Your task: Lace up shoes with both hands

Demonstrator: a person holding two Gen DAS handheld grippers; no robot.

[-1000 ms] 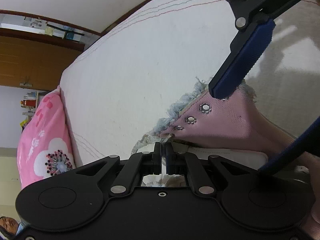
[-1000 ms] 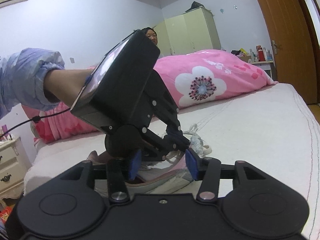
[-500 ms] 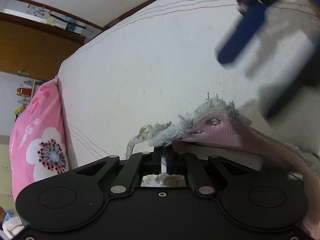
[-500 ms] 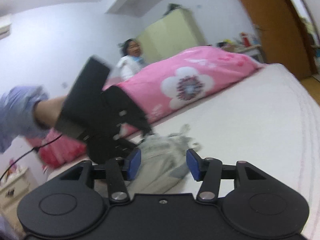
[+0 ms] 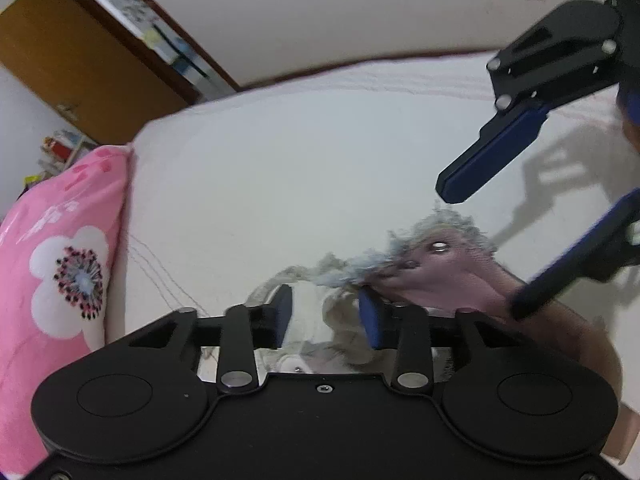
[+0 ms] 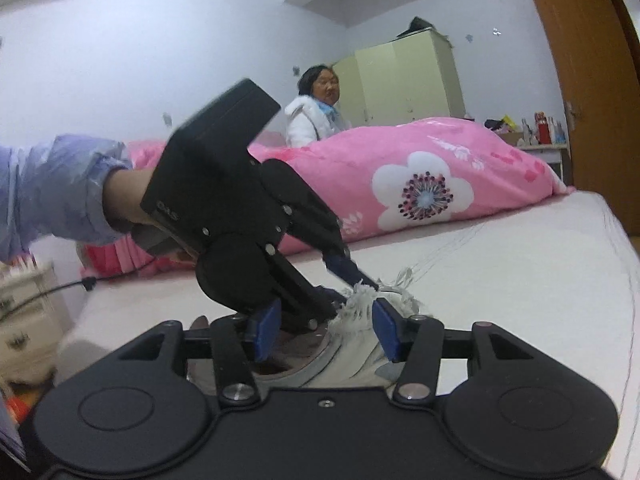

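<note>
Right now your left gripper (image 5: 326,318) is opening, its blue pads spread, with the frayed pale-grey lace (image 5: 344,312) loose in the gap between them; neither pad presses on it, so the lace is released. The right-hand pad of that gripper sits just beside the pink fabric shoe upper (image 5: 448,280), but contact there is too blurred to call. One silver metal eyelet (image 5: 439,246) shows on the upper, near its fringed light-blue edge (image 5: 452,224).

Your right gripper (image 6: 326,330) is also unclenched: jaws stand wide, with the shoe's fringe and collar (image 6: 356,320) between them and a gap at each pad. Nothing grasped. In the left wrist view it hangs above and to the right of the shoe, one finger above the fringe, the other lower down beside the pink upper.

The shoe lies on the white quilted bedspread (image 5: 304,184), directly under both grippers, tongue side toward the left gripper. In the right wrist view, your left hand (image 6: 124,196) in a lilac sleeve (image 6: 52,192) holds the left gripper angled down onto the shoe.

Background: pink flower-print duvet (image 6: 420,196) along the bed, a person in a white jacket (image 6: 312,124) behind it, pale-green wardrobe (image 6: 404,80), brown wooden door (image 6: 588,92).
</note>
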